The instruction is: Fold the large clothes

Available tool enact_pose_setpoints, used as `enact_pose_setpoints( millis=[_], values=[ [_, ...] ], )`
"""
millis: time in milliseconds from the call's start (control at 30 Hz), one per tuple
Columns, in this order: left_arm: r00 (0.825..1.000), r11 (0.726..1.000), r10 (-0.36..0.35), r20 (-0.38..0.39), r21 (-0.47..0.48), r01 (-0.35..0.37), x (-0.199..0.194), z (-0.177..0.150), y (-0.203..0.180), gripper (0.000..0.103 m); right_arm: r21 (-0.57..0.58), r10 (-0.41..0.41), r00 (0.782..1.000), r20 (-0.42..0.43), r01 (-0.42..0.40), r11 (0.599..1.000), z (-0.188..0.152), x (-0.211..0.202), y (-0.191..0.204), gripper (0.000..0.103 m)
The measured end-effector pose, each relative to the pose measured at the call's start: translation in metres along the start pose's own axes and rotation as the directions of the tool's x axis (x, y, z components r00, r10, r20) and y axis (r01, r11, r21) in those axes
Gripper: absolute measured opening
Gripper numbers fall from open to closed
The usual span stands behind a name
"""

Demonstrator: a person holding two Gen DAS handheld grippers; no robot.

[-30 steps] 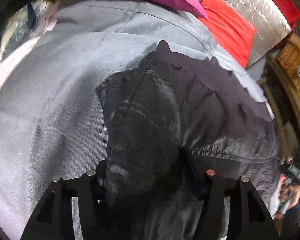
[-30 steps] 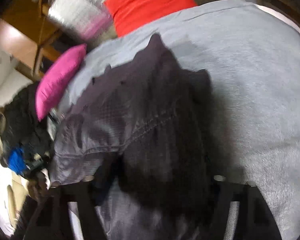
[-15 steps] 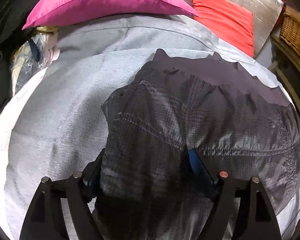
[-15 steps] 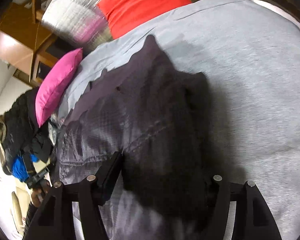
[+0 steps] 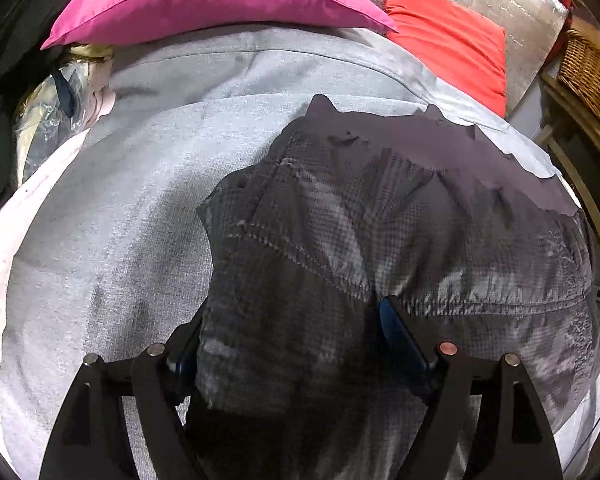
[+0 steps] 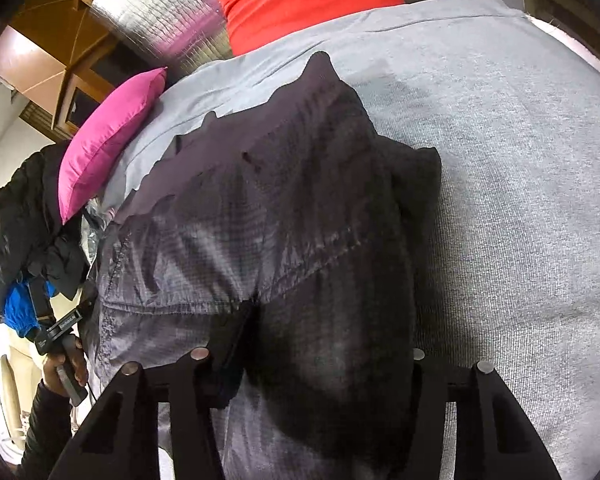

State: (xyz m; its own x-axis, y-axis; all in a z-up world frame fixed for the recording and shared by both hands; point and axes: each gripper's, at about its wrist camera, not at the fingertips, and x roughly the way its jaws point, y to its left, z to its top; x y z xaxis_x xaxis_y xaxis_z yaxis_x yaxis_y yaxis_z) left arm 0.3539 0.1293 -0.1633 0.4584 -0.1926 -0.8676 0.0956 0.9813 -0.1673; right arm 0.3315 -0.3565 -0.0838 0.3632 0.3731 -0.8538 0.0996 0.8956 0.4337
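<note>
A dark grey checked garment (image 5: 400,232) lies spread on a grey bed cover (image 5: 100,220), with a plain dark band along its far edge. My left gripper (image 5: 296,344) has a fold of its left part draped between and over the fingers; the blue pad (image 5: 400,336) shows at the right. In the right wrist view the same garment (image 6: 228,216) lies on the cover (image 6: 520,200), and my right gripper (image 6: 320,344) holds its right fold the same way, the right finger hidden under cloth. Both sets of jaws stand wide with cloth bunched between.
A magenta pillow (image 5: 204,0) and a red cushion (image 5: 452,36) lie at the bed's far end. A wicker basket (image 5: 588,72) stands at the right. A pile of dark clothes (image 6: 20,216) sits off the bed's left side. The person's hand (image 6: 64,368) holds the other gripper's handle.
Both grippers have pulled back and lifted a little, drawing the garment's side folds toward me; more pillow and bed cover show at the far end.
</note>
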Motion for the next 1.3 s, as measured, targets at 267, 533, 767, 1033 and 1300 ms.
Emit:
enact_pose_setpoints(
  millis=[267,533,767,1033,1300],
  values=[
    [1.0,1.0,-0.017,-0.018,-0.005,0.017,0.003,0.005,-0.003,0.06,-0.011,-0.014,1.0,-0.02,0.013,1.0,0.003,-0.002,0.006,0.044],
    [0.999,1.0,-0.016,-0.032,0.014,0.017,-0.005,0.015,-0.014,0.026,-0.058,-0.07,0.997,-0.04,0.067,0.996,0.008,-0.011,0.026,0.025],
    [0.998,0.999,0.008,0.061,0.041,-0.01,-0.058,0.034,-0.029,0.019,-0.157,-0.081,0.997,0.016,0.083,0.984,0.024,-0.058,0.07,0.02],
    [0.966,0.995,-0.029,0.257,0.097,0.004,-0.169,0.03,-0.06,0.018,-0.261,-0.046,0.983,0.178,0.092,0.961,0.015,-0.159,0.124,0.019],
    [0.959,0.993,-0.101,0.266,0.086,0.081,-0.189,-0.08,-0.055,0.019,-0.204,-0.03,0.977,0.213,0.074,0.976,-0.094,-0.199,0.075,0.019]
  ],
)
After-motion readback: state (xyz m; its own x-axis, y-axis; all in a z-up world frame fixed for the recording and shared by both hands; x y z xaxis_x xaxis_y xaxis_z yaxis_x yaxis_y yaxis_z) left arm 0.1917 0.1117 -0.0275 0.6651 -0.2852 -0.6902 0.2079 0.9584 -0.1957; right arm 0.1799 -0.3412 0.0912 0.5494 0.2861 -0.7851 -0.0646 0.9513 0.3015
